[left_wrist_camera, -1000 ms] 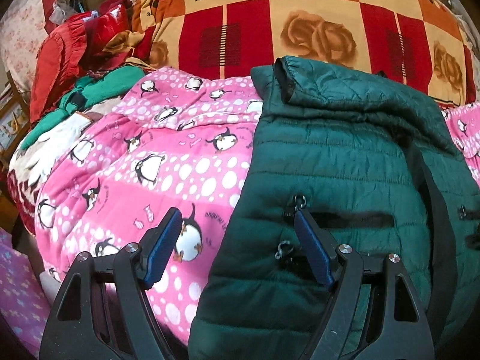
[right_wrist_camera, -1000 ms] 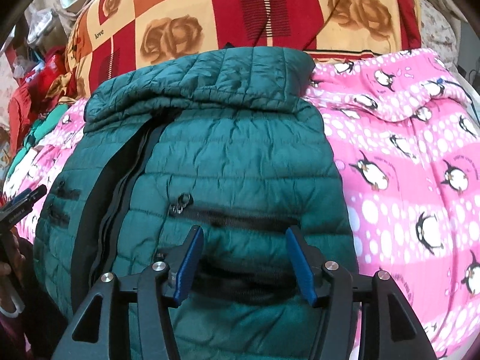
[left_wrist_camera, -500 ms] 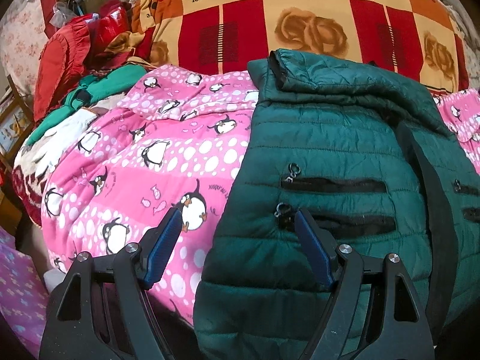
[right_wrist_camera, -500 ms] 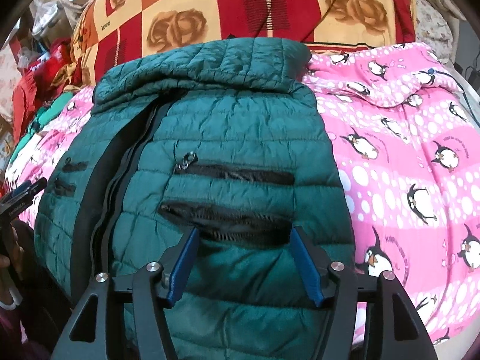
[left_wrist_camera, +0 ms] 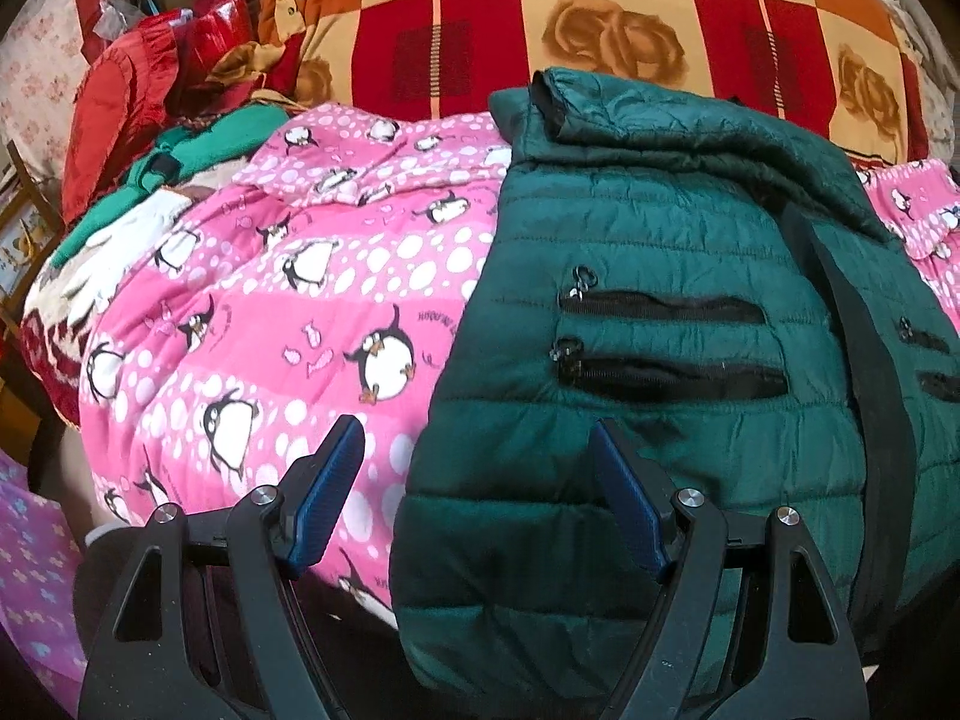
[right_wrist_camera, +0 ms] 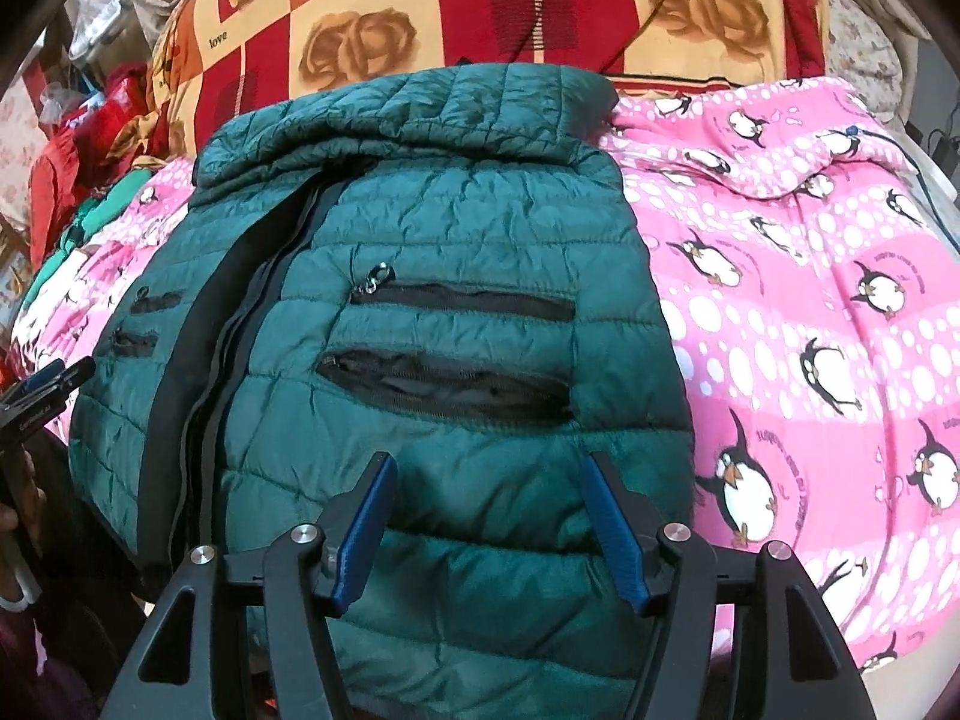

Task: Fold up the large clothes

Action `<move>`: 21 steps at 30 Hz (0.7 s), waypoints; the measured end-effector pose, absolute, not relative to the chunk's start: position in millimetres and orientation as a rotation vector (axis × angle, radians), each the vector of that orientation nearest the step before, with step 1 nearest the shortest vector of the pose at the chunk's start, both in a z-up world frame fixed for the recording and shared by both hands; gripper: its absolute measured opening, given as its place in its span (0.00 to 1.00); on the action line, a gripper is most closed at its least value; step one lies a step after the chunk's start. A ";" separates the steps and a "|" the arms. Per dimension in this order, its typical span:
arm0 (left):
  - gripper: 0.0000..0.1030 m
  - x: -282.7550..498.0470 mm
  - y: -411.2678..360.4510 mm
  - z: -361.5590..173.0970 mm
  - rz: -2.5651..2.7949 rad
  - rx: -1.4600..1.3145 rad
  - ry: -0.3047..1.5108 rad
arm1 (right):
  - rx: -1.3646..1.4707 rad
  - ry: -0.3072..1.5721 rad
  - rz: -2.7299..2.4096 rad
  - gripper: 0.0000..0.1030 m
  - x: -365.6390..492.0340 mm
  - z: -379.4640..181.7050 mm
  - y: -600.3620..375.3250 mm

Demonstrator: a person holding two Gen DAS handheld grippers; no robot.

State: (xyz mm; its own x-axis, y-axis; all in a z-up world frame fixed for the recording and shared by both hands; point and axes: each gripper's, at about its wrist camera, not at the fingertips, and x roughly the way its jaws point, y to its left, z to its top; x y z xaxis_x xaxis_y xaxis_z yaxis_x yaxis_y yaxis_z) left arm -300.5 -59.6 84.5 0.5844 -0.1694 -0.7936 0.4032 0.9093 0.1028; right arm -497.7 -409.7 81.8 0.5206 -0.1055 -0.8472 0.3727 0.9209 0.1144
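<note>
The left wrist view takes in the left side of the bed: a heap of red clothes (left_wrist_camera: 120, 114) at far left, a green garment (left_wrist_camera: 198, 150) beside it, and a pink floral sheet (left_wrist_camera: 36, 564) low in the near-left corner. The right wrist view shows instead the pink penguin quilt (right_wrist_camera: 810, 312) spreading to the right, a thin dark cable (right_wrist_camera: 924, 192) crossing its far right edge, and, at the left rim, the tip of the left gripper (right_wrist_camera: 45, 387) with part of a hand (right_wrist_camera: 18, 516) below it.

The word "love" is printed on the red, orange and cream checked blanket (left_wrist_camera: 600, 12) with brown roses, twice in the left view and once in the right. Small curved writing beside the penguins is too small to read.

The dark green quilted jacket (left_wrist_camera: 660, 276) lies front-up on the penguin quilt, collar at the far end against the checked blanket, hem at the near edge of the bed. Its black front zip runs near to far, and each front panel carries two horizontal black zip pockets; in the right view the nearer pocket gapes open.

The left gripper (left_wrist_camera: 477, 498) stands with jaws wide apart over the jacket's near-left edge, gripping nothing. The right gripper (right_wrist_camera: 483, 519) has its jaws spread over the near hem, the padding bulging between them but not pinched
</note>
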 end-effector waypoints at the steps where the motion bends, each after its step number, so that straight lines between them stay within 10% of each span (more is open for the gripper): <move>1: 0.76 -301.0 -58.3 83.2 -0.349 0.282 0.899 | 0.300 0.989 -0.289 0.61 -499.8 81.3 -410.4; 21: 0.77 -291.1 -13.4 50.0 -0.525 -0.012 1.174 | 0.372 1.069 -0.280 0.67 -531.8 69.5 -427.5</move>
